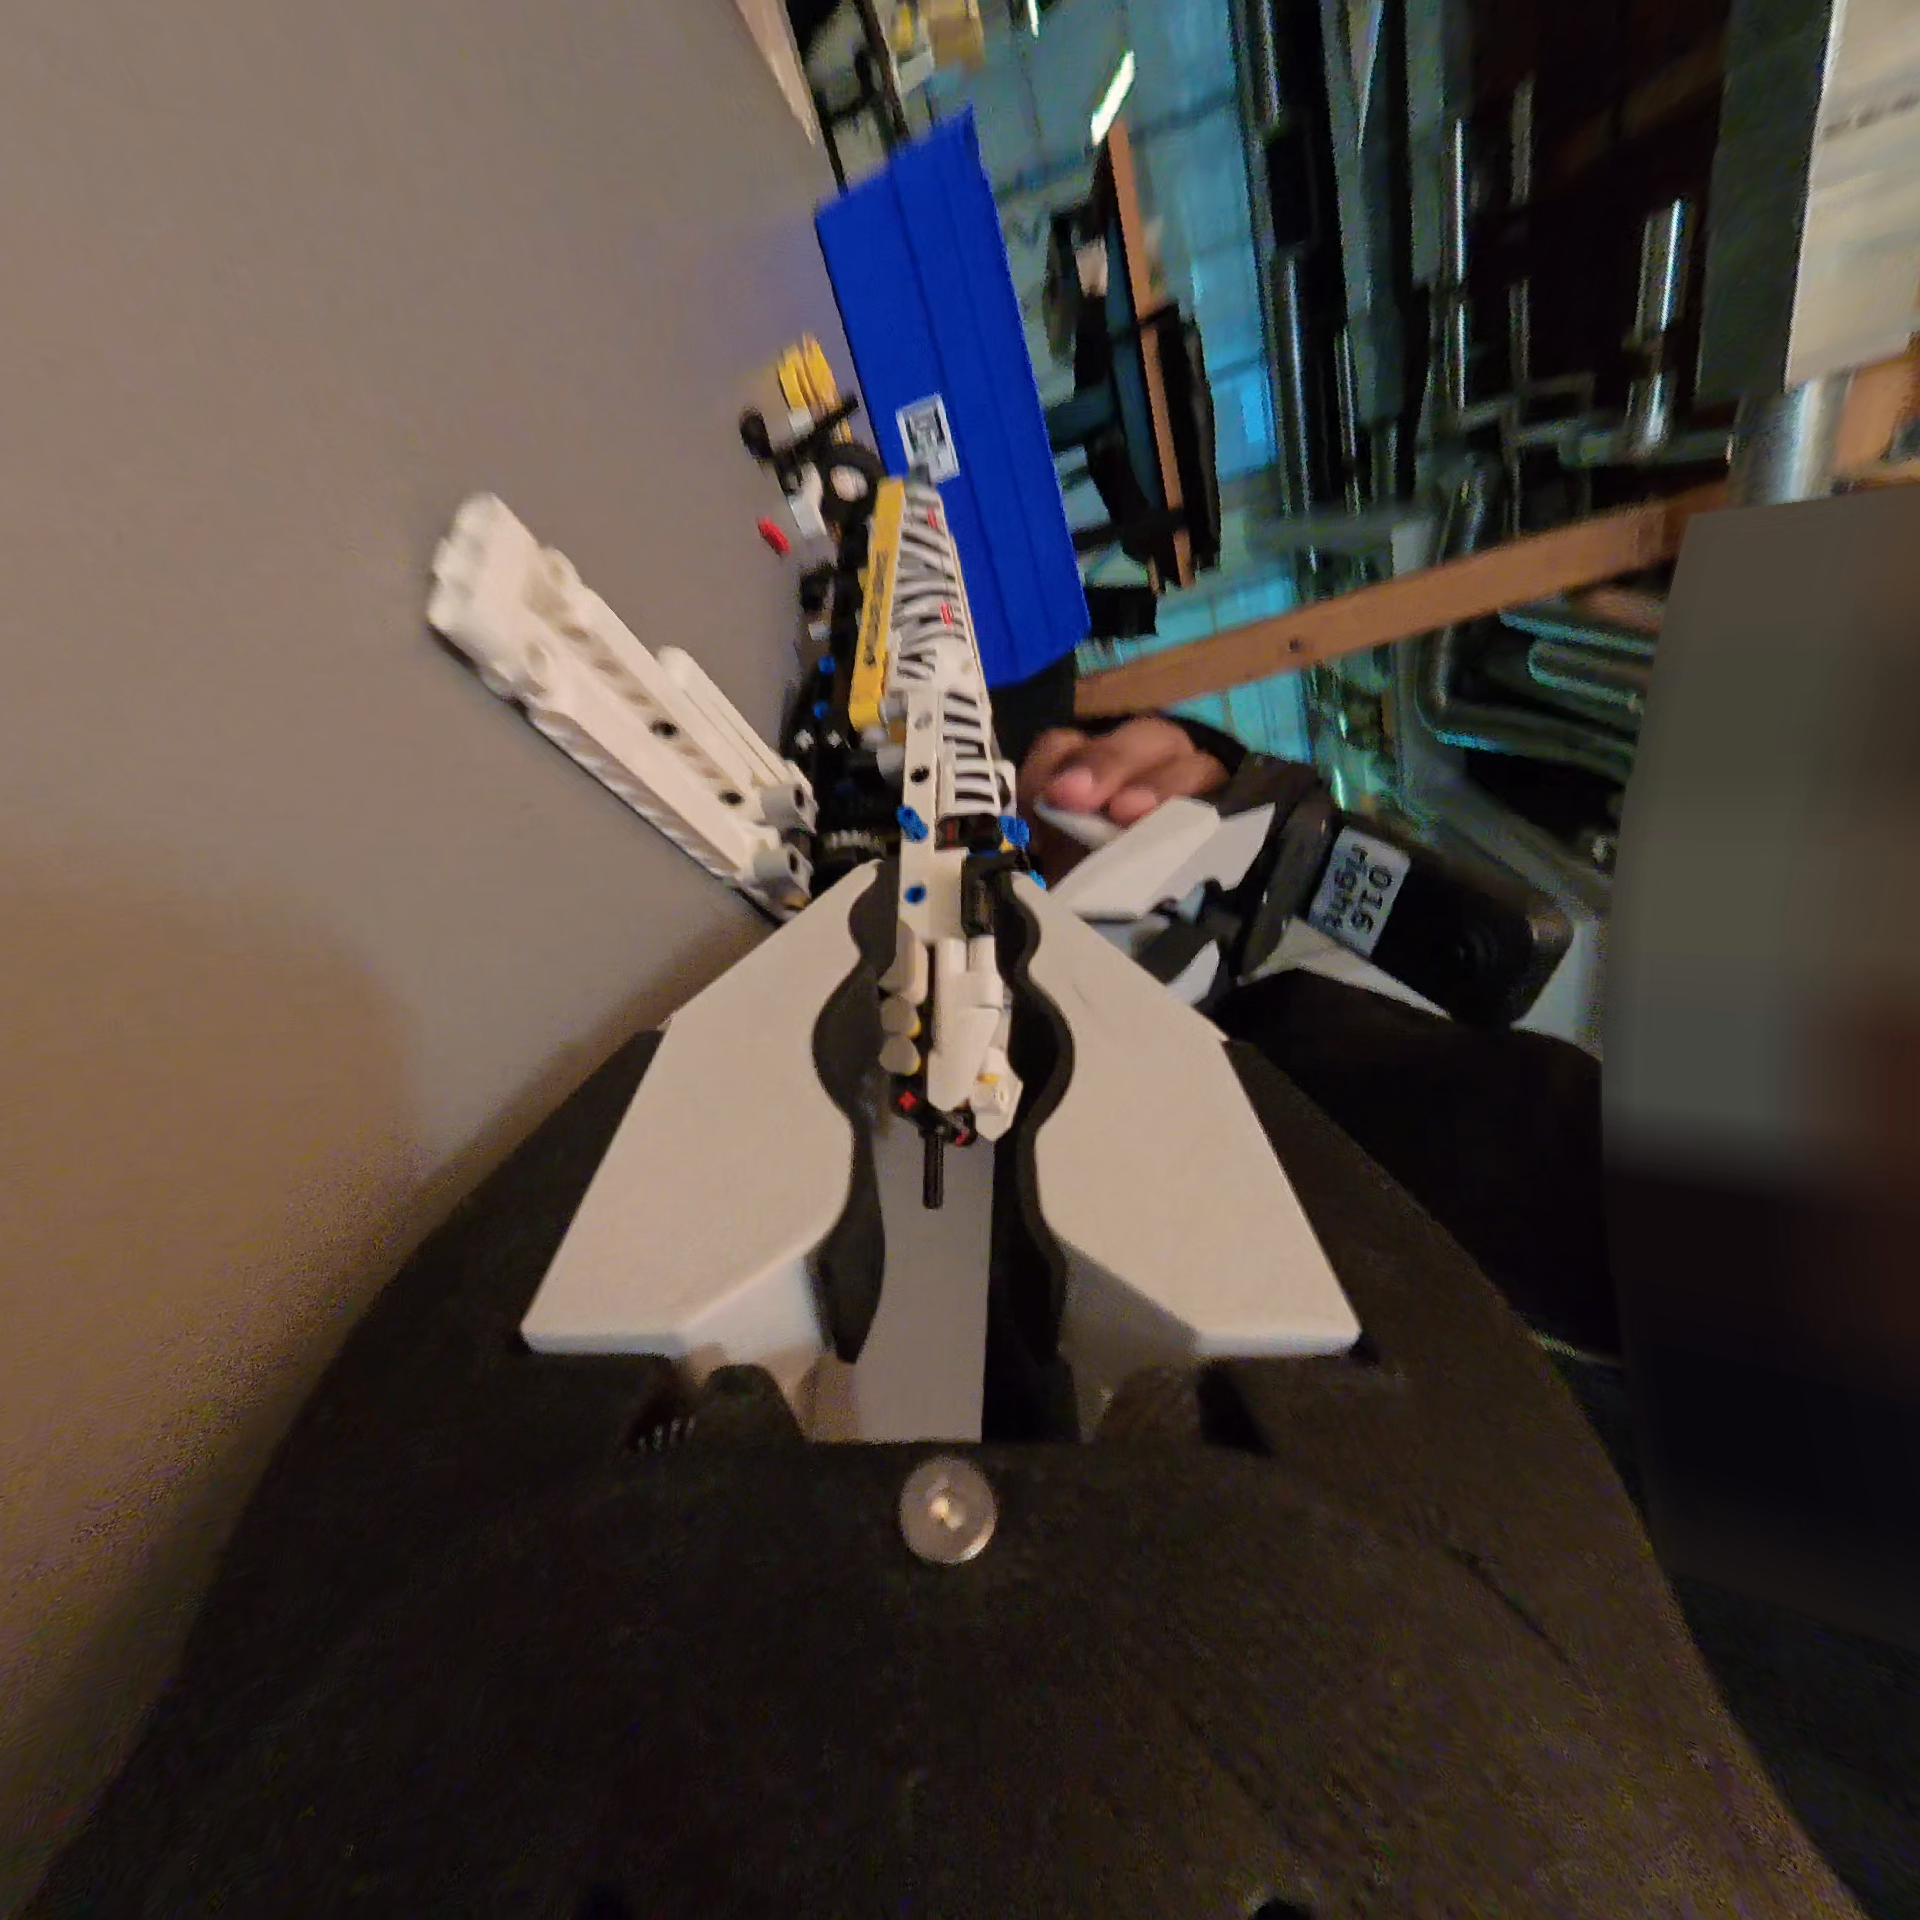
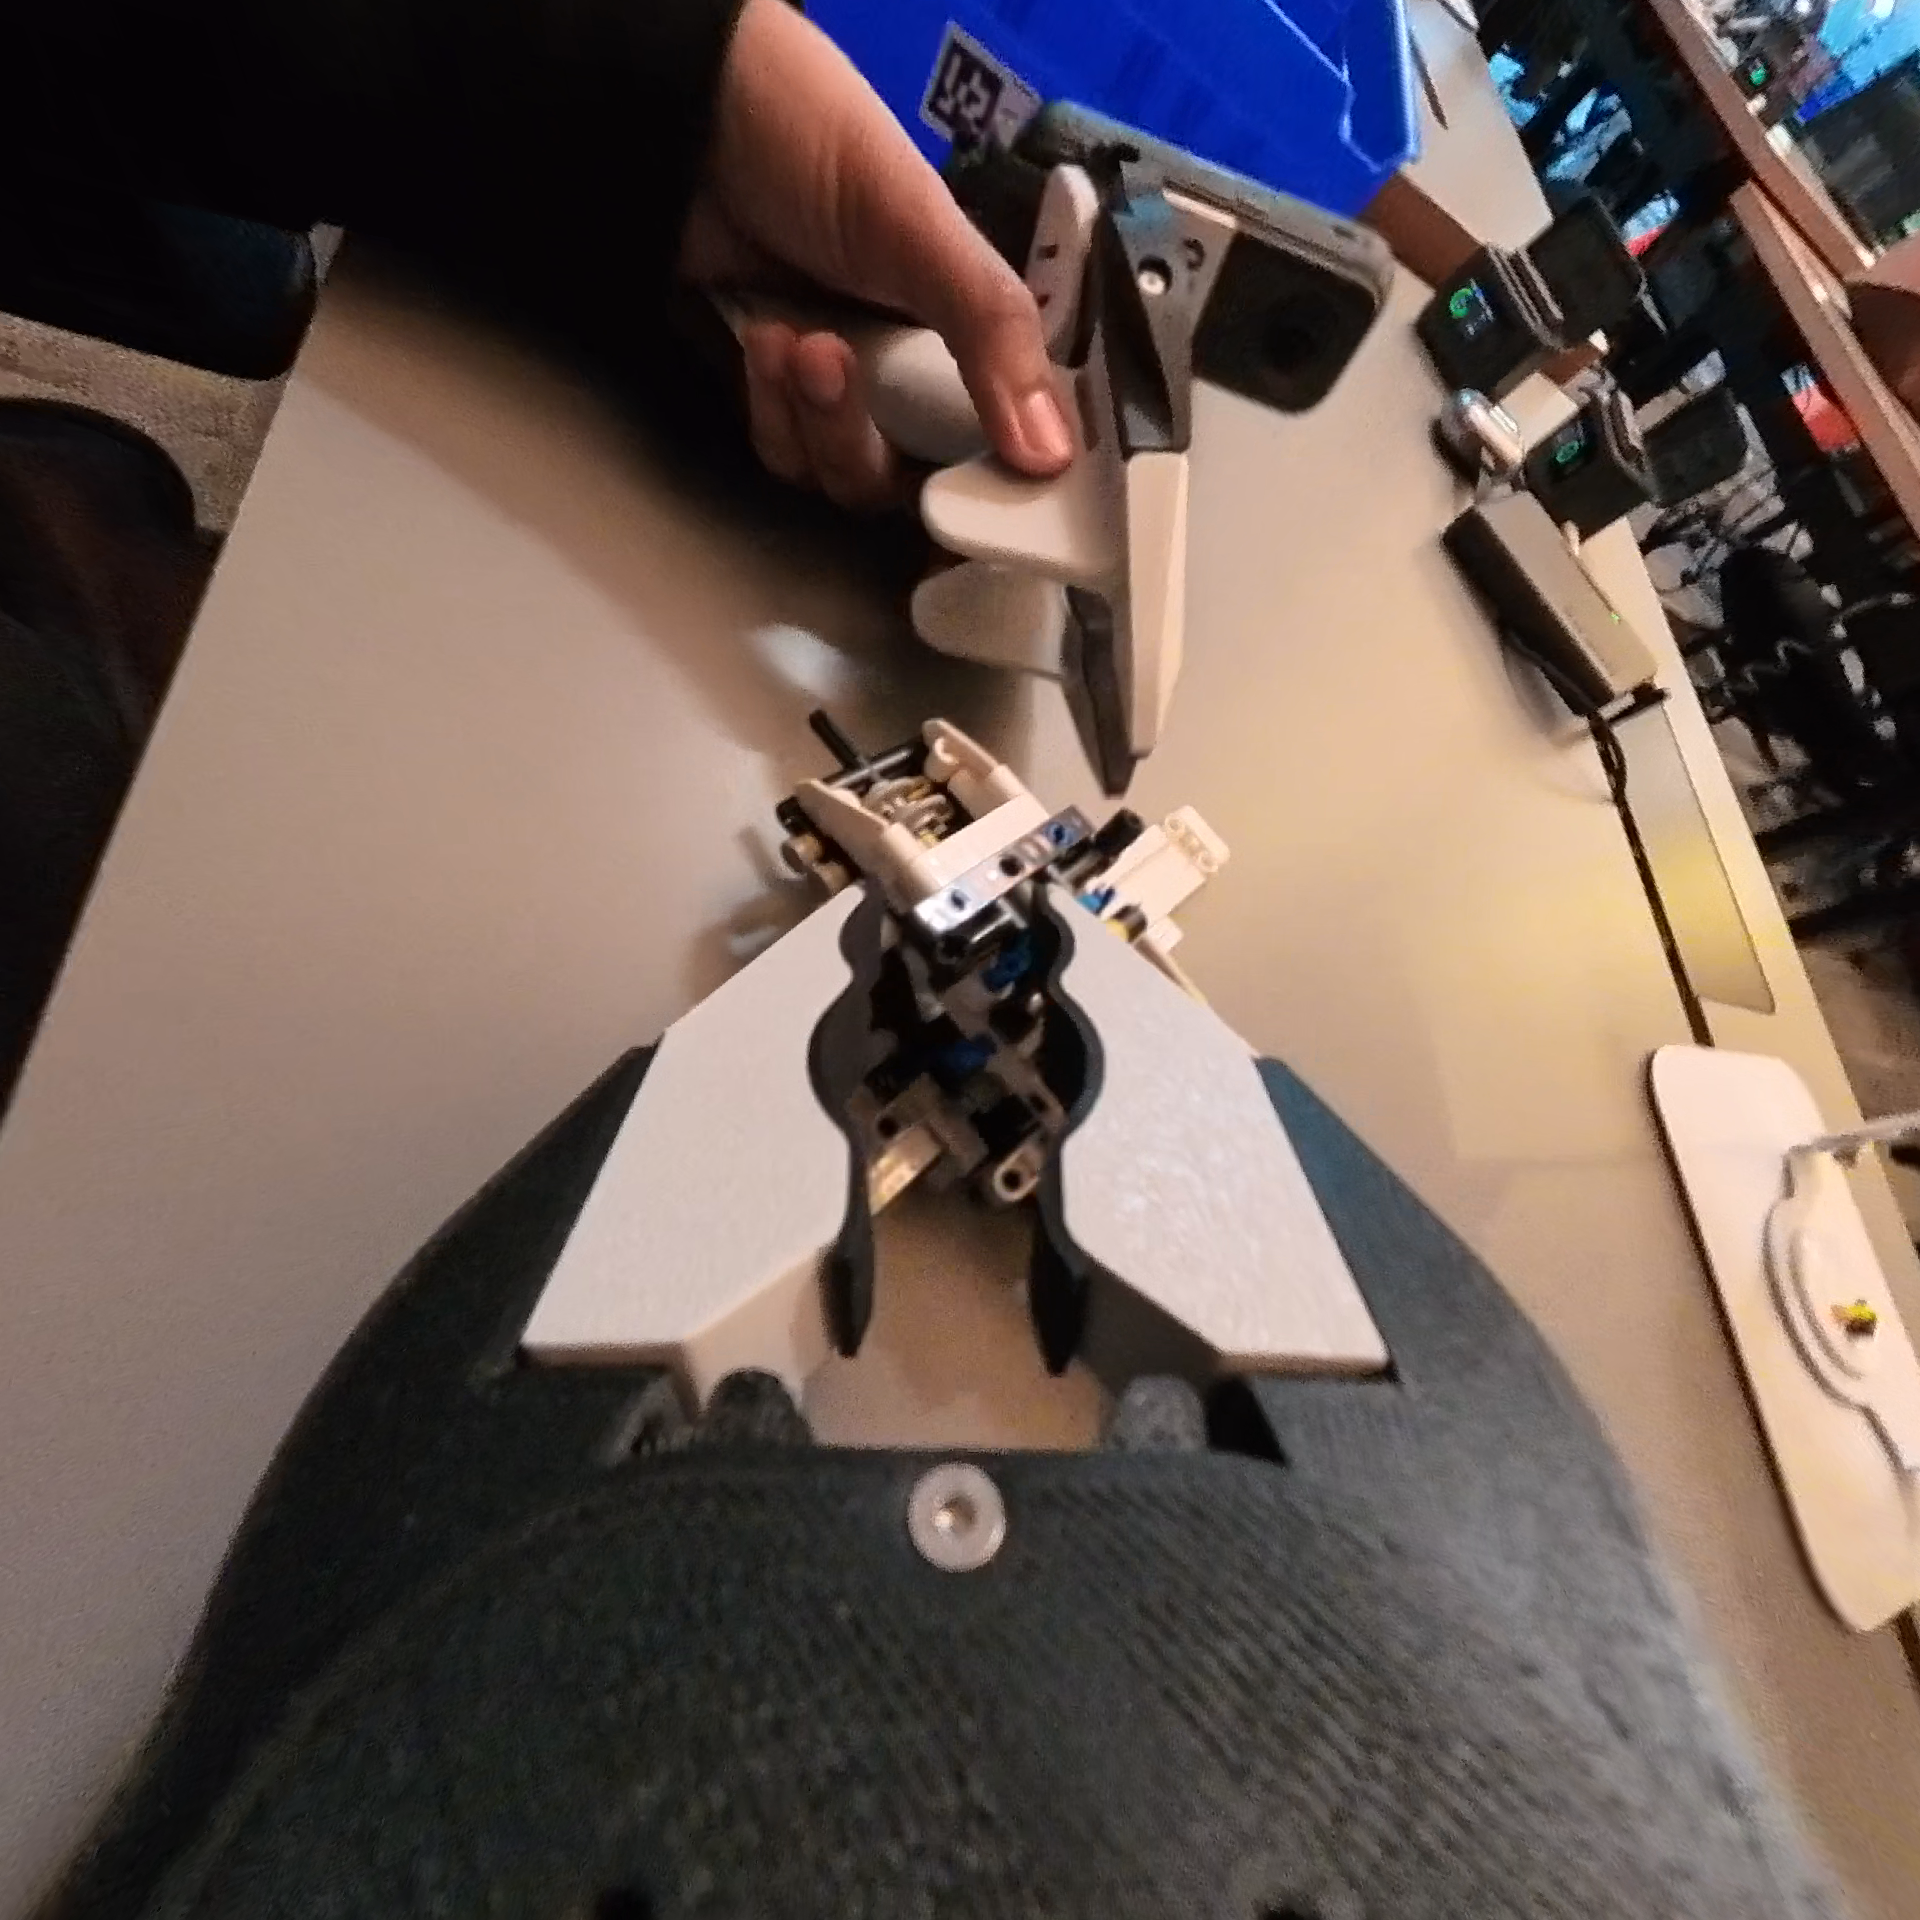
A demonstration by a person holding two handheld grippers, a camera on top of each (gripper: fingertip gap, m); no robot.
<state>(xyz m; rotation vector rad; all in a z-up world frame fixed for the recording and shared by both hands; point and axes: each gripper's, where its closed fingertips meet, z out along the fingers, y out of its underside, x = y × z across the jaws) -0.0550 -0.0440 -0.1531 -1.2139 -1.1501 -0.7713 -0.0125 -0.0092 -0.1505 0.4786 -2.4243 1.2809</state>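
A brick-built model (image 1: 940,665) of white, black-striped and yellow beams runs away from my left gripper (image 1: 948,894). Its narrow end, with a black axle, shows in the slim gap between the left pads. I cannot tell whether the pads press on it. In the right wrist view the left gripper (image 2: 1114,774), held by a hand (image 2: 883,260), points its tips at the end of the model (image 2: 935,852). My right gripper (image 2: 951,914) is shut on the model's dark middle part. In the left wrist view its fingers (image 1: 1153,873) reach the model from the right.
A white beam assembly (image 1: 603,675) lies on the grey table (image 1: 312,520) beside the model and also shows in the right wrist view (image 2: 1164,862). A blue bin (image 1: 945,395) stands behind, with a small yellow-black build (image 1: 810,436) next to it. A white board (image 2: 1766,1299) lies at the right edge. About 6 cm separates my left fingertips from my right.
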